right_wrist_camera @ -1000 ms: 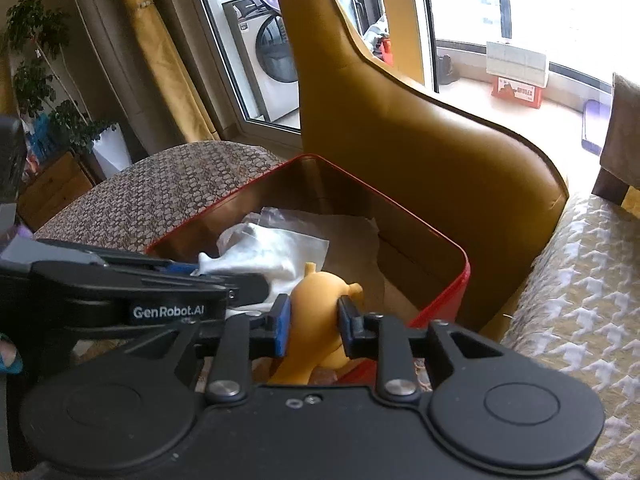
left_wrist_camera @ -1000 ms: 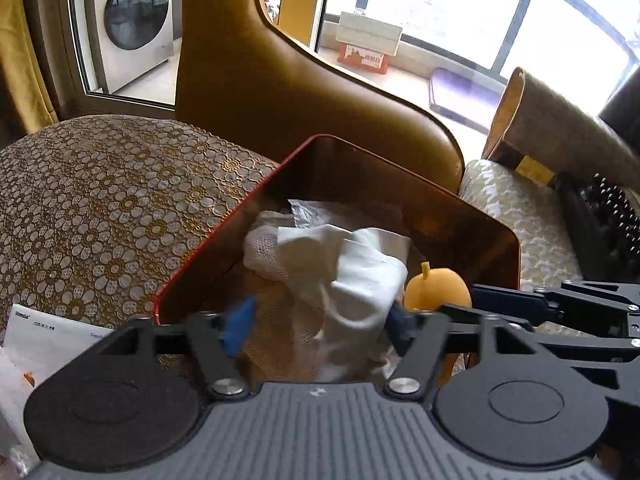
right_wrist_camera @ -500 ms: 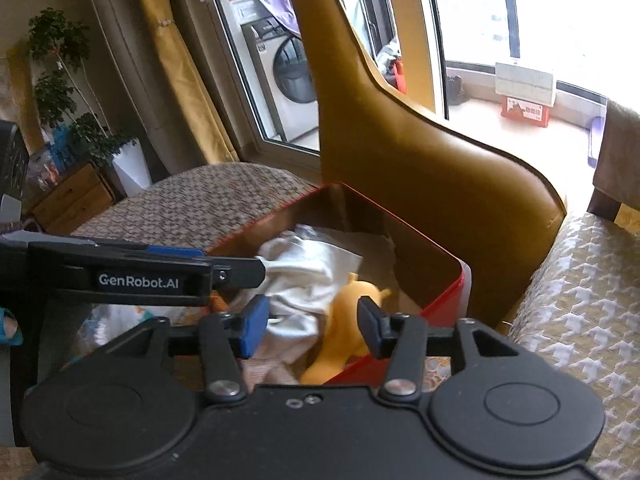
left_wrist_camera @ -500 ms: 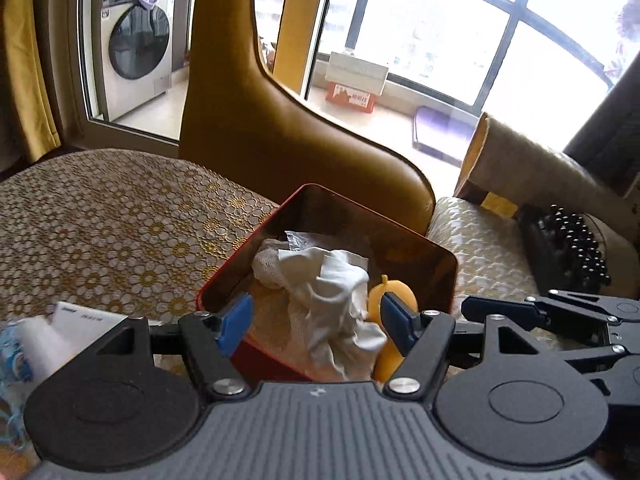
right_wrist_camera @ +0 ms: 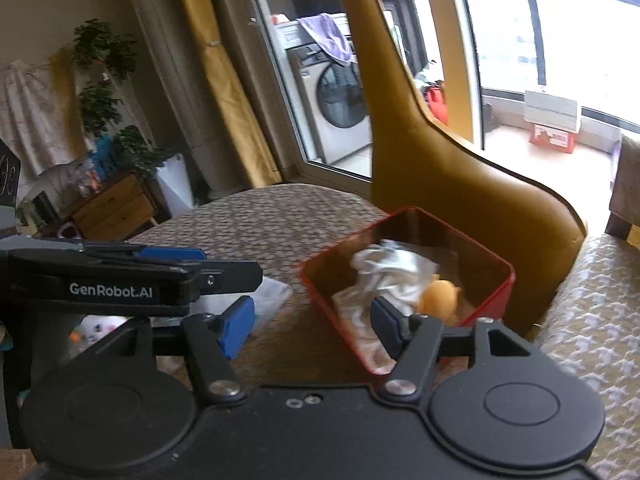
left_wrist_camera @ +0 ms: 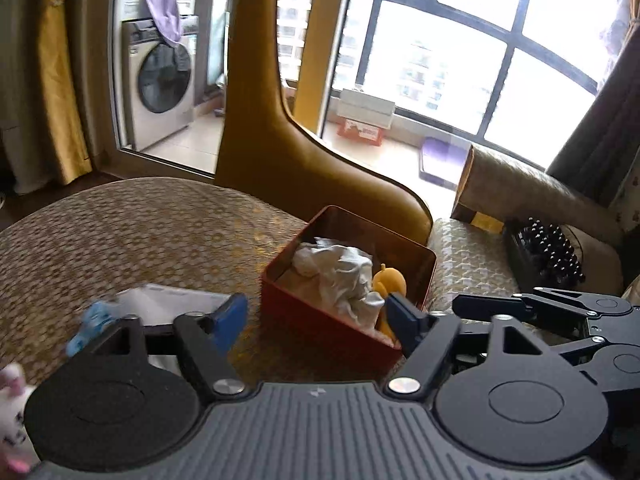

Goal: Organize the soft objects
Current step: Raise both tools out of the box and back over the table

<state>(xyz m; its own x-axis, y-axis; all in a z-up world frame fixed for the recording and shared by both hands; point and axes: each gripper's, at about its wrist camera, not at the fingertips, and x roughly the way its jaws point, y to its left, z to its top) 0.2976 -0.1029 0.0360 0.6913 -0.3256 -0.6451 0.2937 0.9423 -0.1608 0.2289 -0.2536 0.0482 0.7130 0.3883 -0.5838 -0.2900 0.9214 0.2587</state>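
On the side of the left gripper (right_wrist_camera: 132, 280), seen from the right wrist camera, the white words "GenRobot.AI" can be read. No other writing is clear enough to read.

The left gripper (left_wrist_camera: 316, 316) has its blue-padded fingers (left_wrist_camera: 230, 316) wide apart and holds nothing. The right gripper (right_wrist_camera: 310, 320) is also spread wide and empty; its fingers (right_wrist_camera: 236, 326) touch no object.

Just beyond both grippers, a red box (left_wrist_camera: 320, 320) stands on the patterned table cover (left_wrist_camera: 140, 240). Inside the box lies a crumpled white cloth (left_wrist_camera: 340, 272), and an orange soft toy (left_wrist_camera: 390, 282) sits beside it, against the right wall of the box. To the left of the box a white sheet (left_wrist_camera: 172, 300) lies flat on the cover, with a blurred blue thing (left_wrist_camera: 92, 320) at its near edge.

Behind the box rises a tall yellow-brown chair back (left_wrist_camera: 304, 152). To the right is a seat with white woven cover (left_wrist_camera: 468, 260) and a black studded object (left_wrist_camera: 548, 252). Farther away, behind glass, stands a washing machine (left_wrist_camera: 160, 92) with a purple cloth (left_wrist_camera: 164, 16) over it.
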